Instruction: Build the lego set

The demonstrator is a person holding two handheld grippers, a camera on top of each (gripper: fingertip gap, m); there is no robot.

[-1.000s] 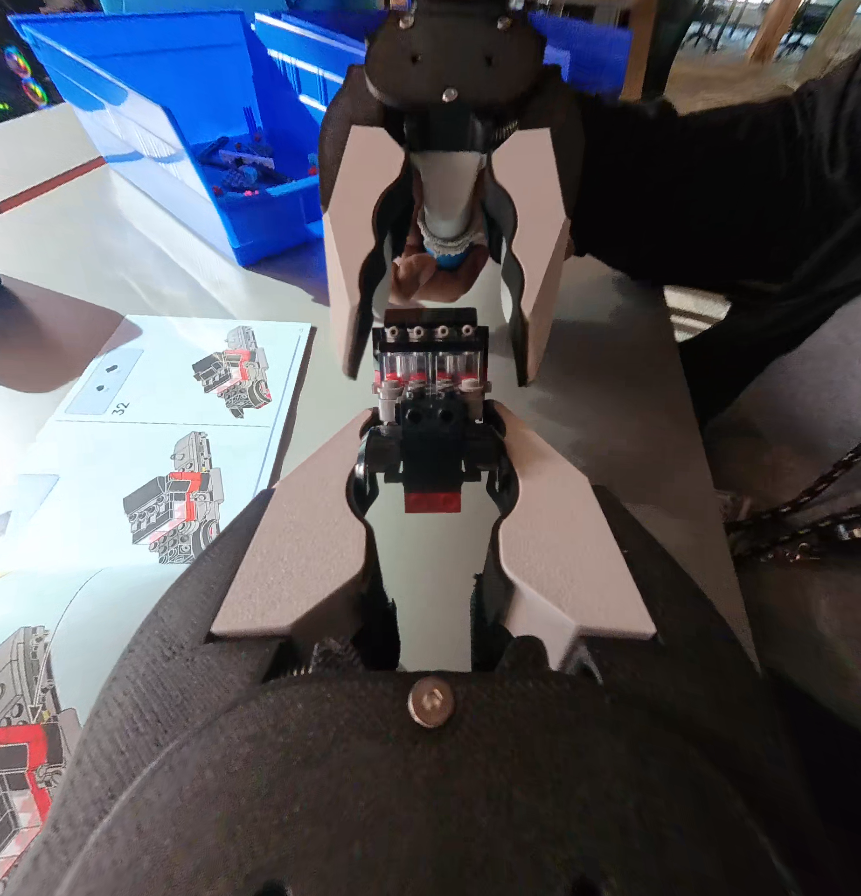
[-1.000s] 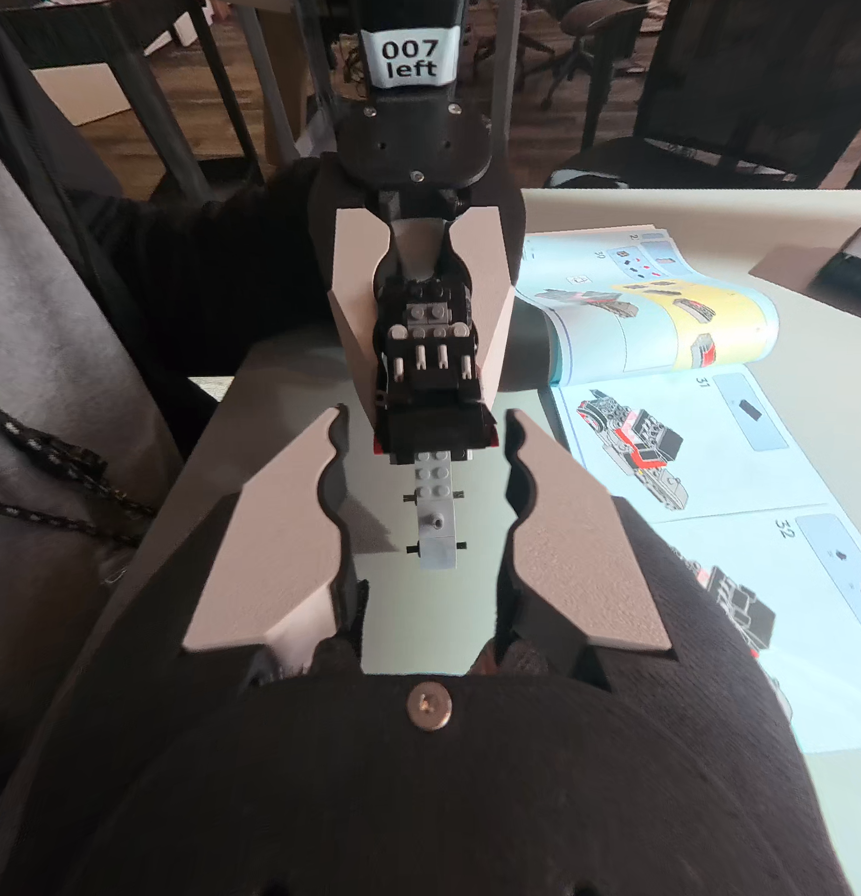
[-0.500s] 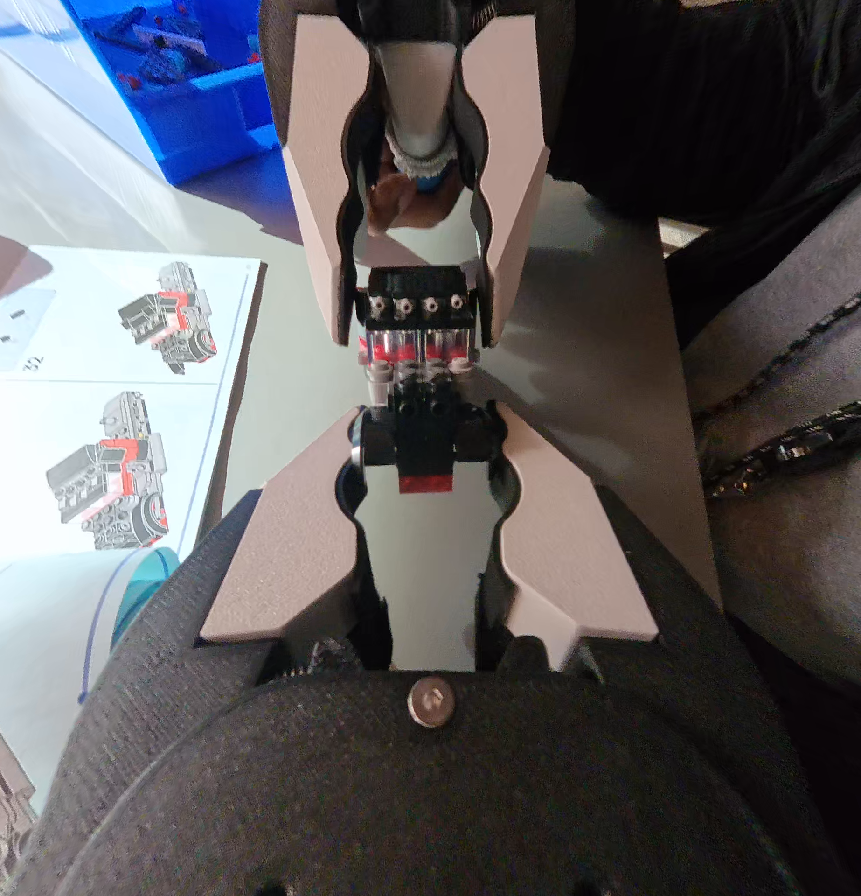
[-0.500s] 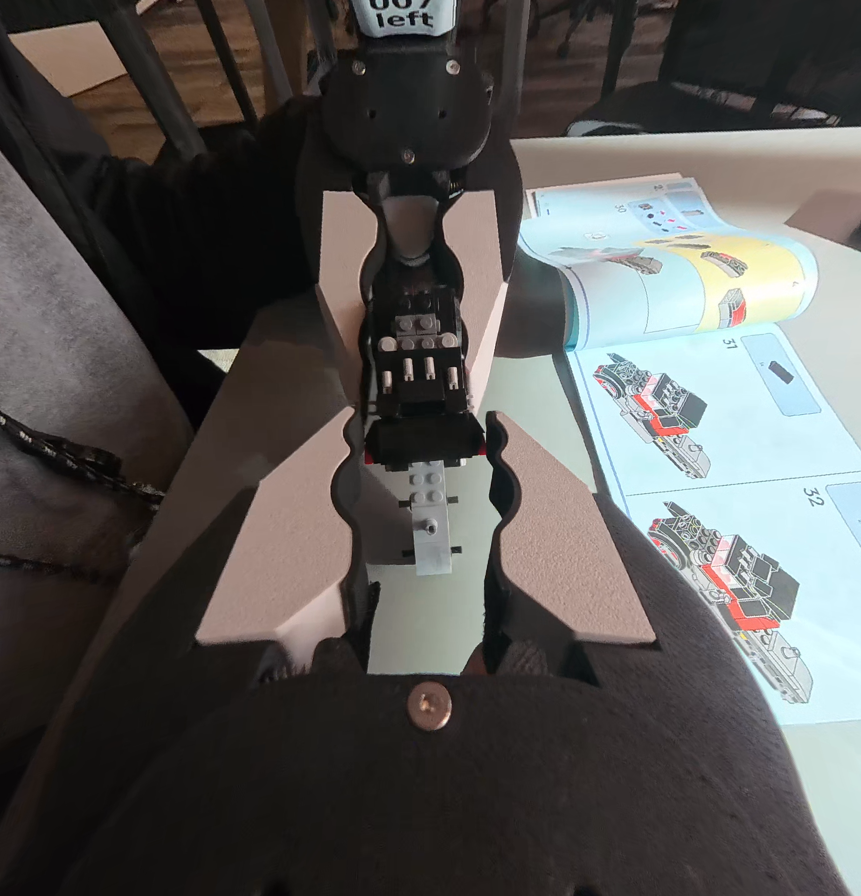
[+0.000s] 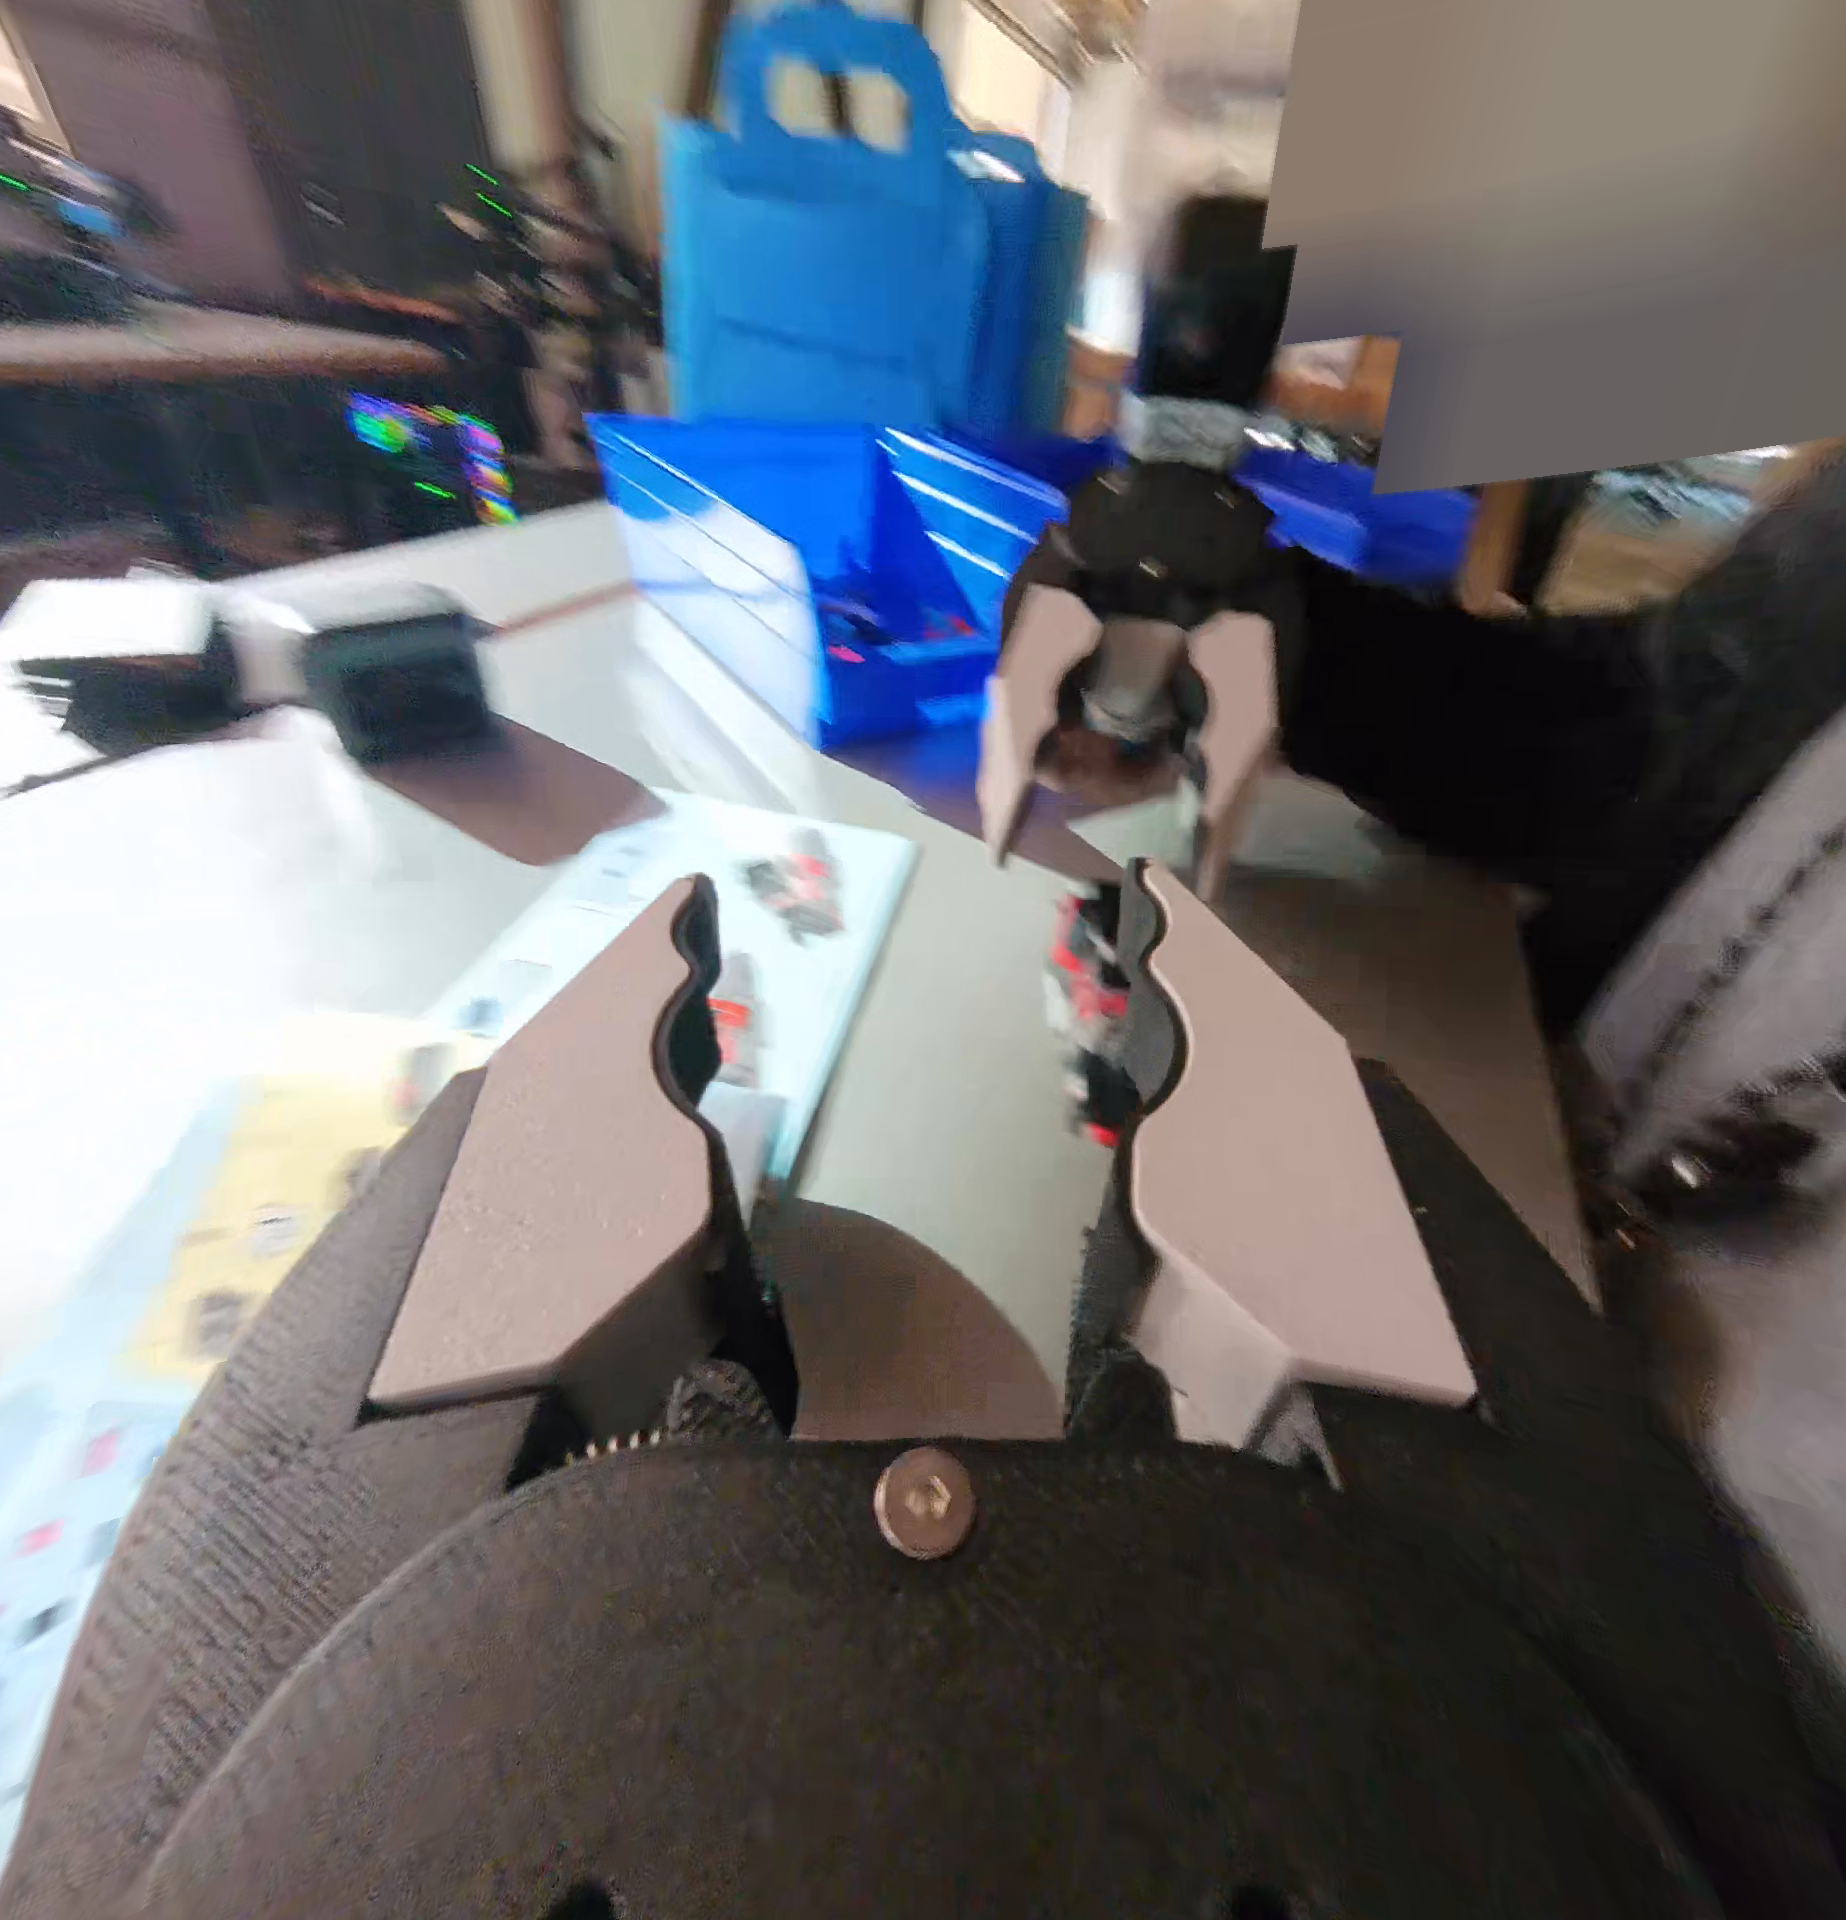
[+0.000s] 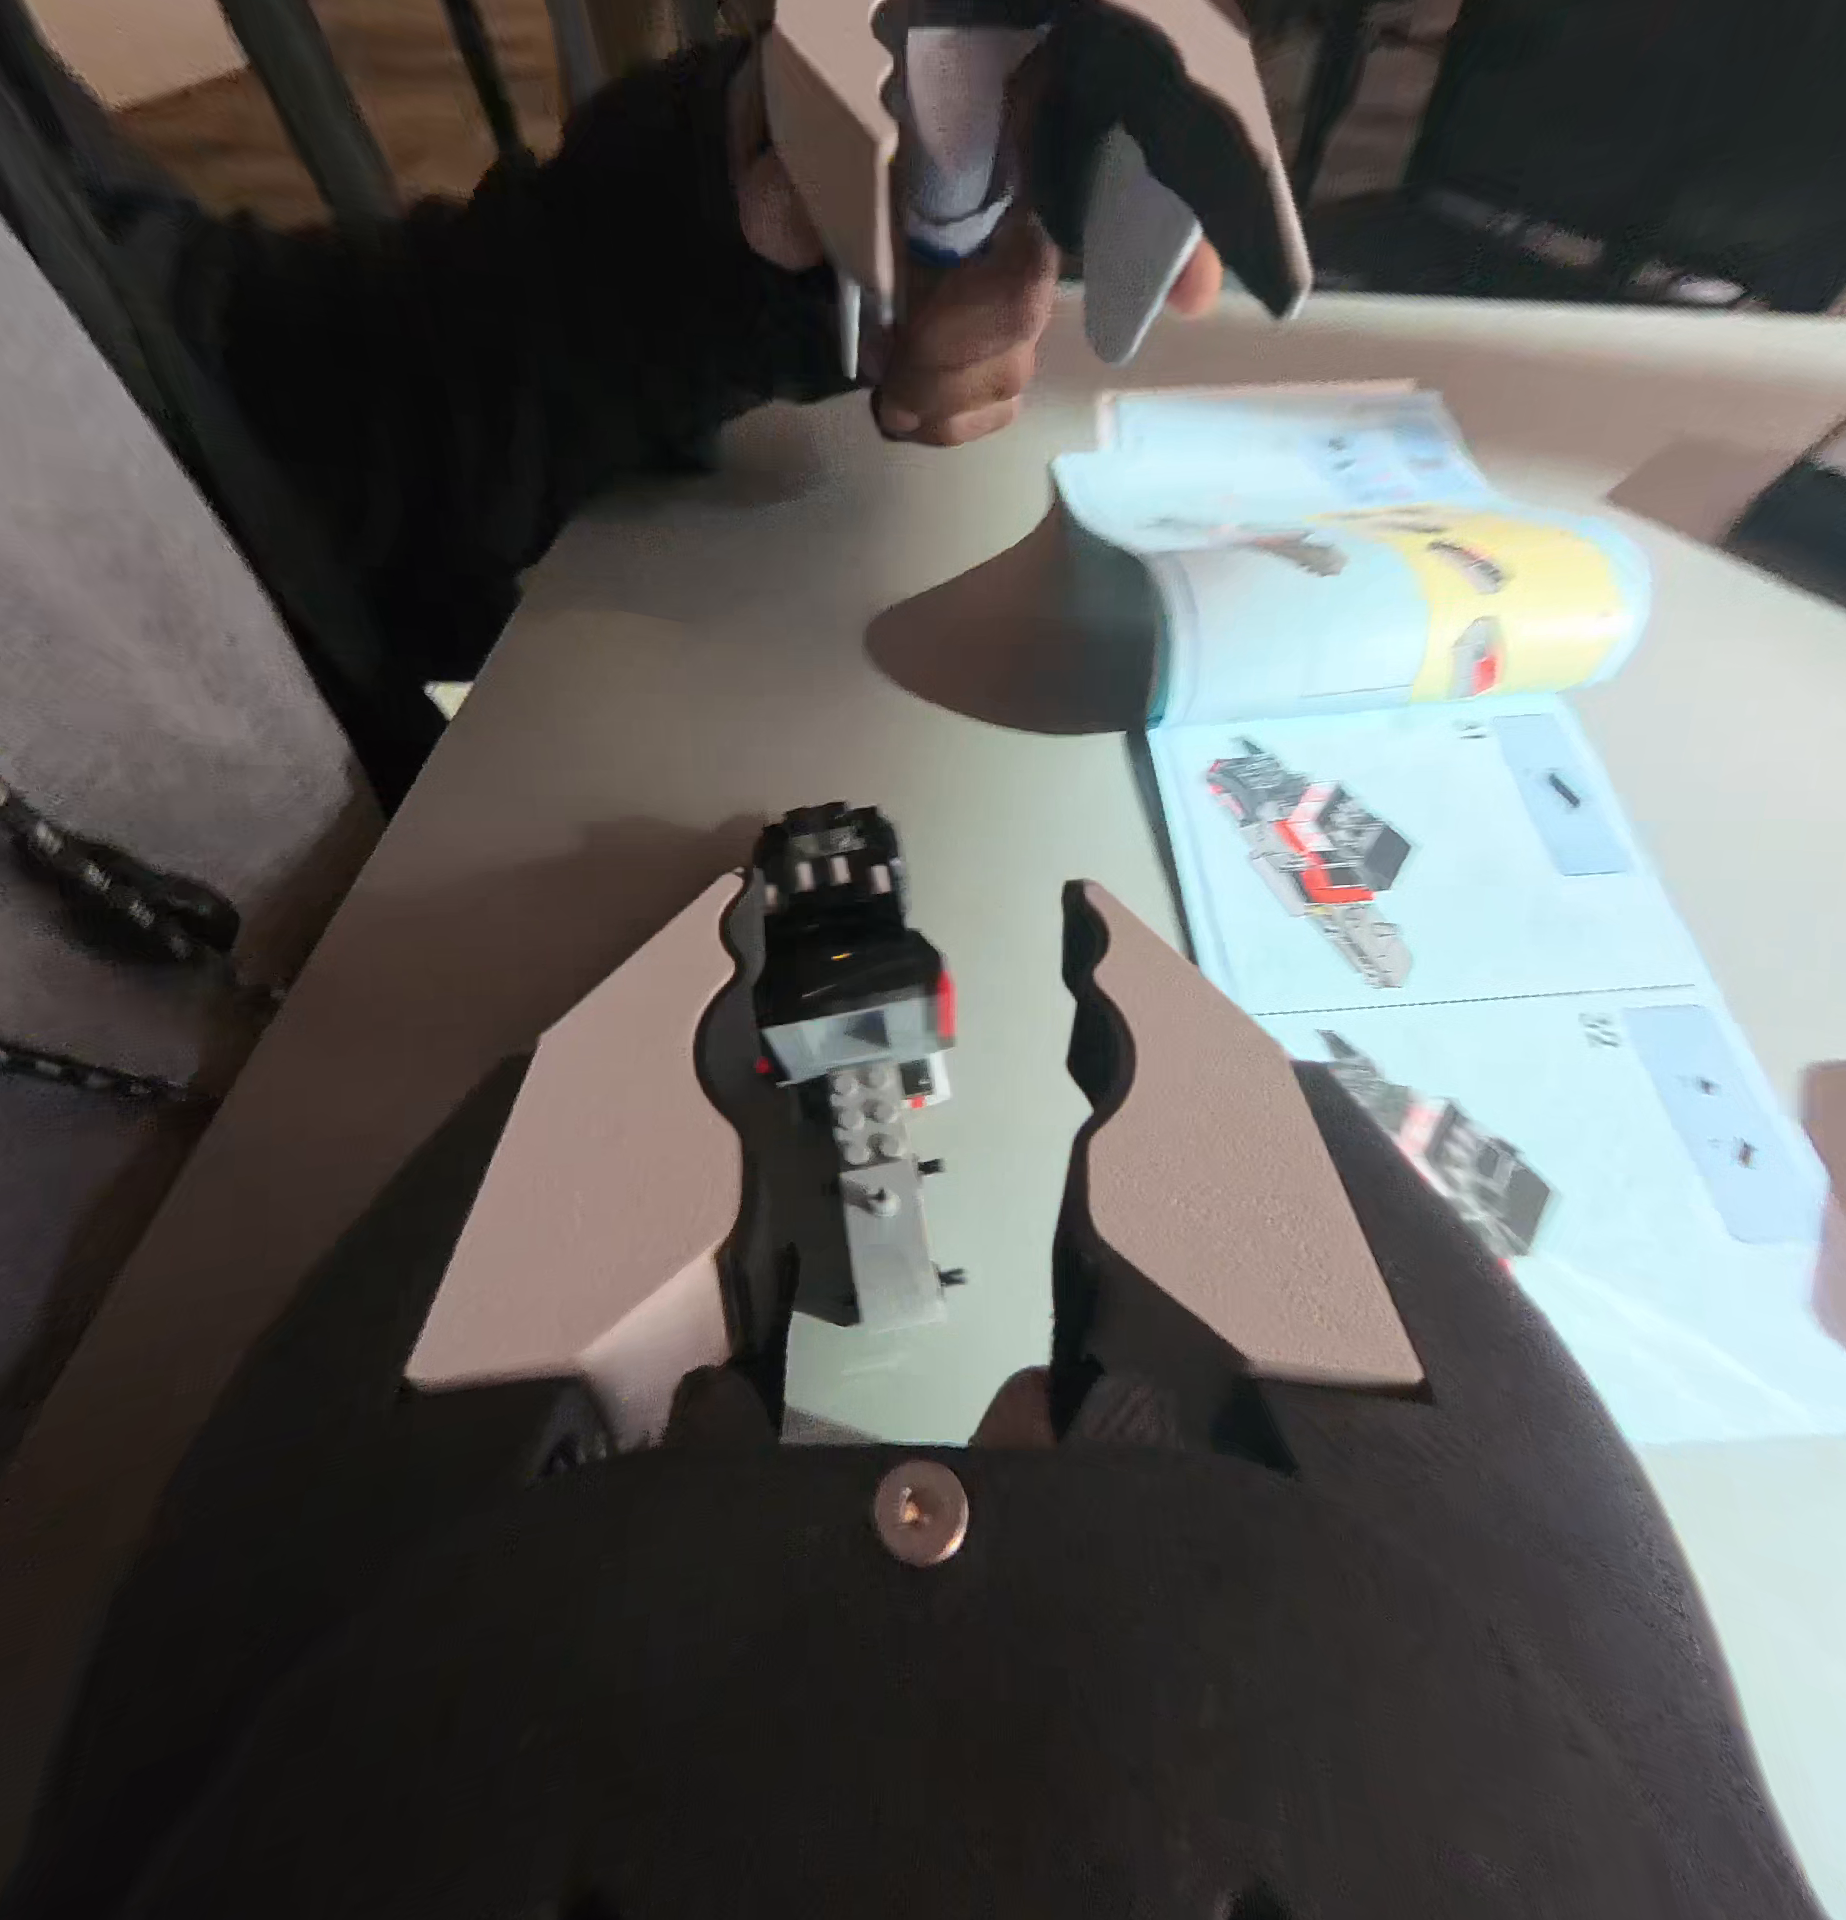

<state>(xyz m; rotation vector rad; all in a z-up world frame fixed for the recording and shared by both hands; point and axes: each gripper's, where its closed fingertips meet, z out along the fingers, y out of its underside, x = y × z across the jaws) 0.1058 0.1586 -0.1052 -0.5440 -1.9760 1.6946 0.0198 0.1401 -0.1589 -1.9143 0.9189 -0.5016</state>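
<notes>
The lego model (image 6: 857, 1049) lies flat on the pale desk (image 6: 638, 727) in the centre of the right wrist view, its long axis running from the lower middle of the frame up toward the upper middle and leaning slightly left. Its narrow grey studded plate end points down the frame and its black blocky end up. The body is mostly black with a grey sloped face, small red accents at the sides and a row of pale pins near the far end. The right hand-held gripper (image 6: 903, 894) hangs over it with both fingers spread wide; the model lies in the gap close to the left finger, gripped by neither. At the top of that frame the left hand-held gripper (image 6: 1033, 301) is raised well clear of the desk, tilted, its fingers parted and empty, with a person's hand (image 6: 950, 343) wrapped behind it. In the blurred left wrist view its fingers (image 5: 586, 1122) also stand wide apart around nothing, and the model shows only as a red and black smear beside the right finger. An open instruction booklet (image 6: 1438, 831) lies on the desk at the right of the right wrist view, and blue bins (image 5: 794, 561) stand in the upper middle of the left wrist view.
</notes>
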